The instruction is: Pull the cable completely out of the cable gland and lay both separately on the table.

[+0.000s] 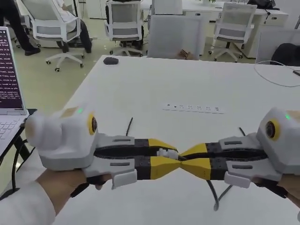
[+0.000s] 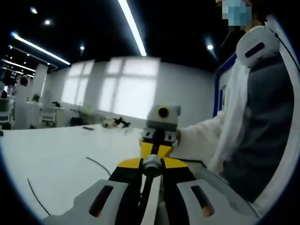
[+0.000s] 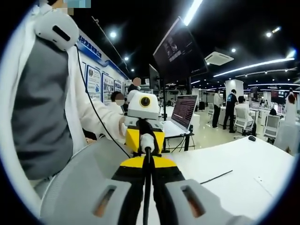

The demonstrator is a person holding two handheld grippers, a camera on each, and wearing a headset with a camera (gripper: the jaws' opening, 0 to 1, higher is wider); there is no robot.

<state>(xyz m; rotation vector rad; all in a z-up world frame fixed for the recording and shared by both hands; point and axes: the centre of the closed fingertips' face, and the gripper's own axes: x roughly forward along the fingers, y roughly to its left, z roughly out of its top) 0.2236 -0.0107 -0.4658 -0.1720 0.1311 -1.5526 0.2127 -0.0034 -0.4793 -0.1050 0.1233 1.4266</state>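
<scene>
Grippers meet nose to nose above the near edge of the tabletop [image 1: 187, 79], and that is deliberate: each one takes its own half of the job. Your left gripper [image 1: 172, 157] is clenched on the cable gland [image 1: 165, 152], the pale round fitting pinched between its yellow jaws, which gives you an anchor to pull against. Your right gripper [image 1: 188, 158] is clamped on the cable [image 1: 212, 187] right where it leaves the gland. In the right gripper view the black line runs straight up between the jaws to the fitting. The slack droops below your right gripper toward the tabletop's near edge. Cable and gland look joined, so I judge the pull has yet to free them. Gripping so close to the fitting keeps the cable from buckling, but you'll likely need to draw your hands well apart, or regrip, before the end comes clear.
</scene>
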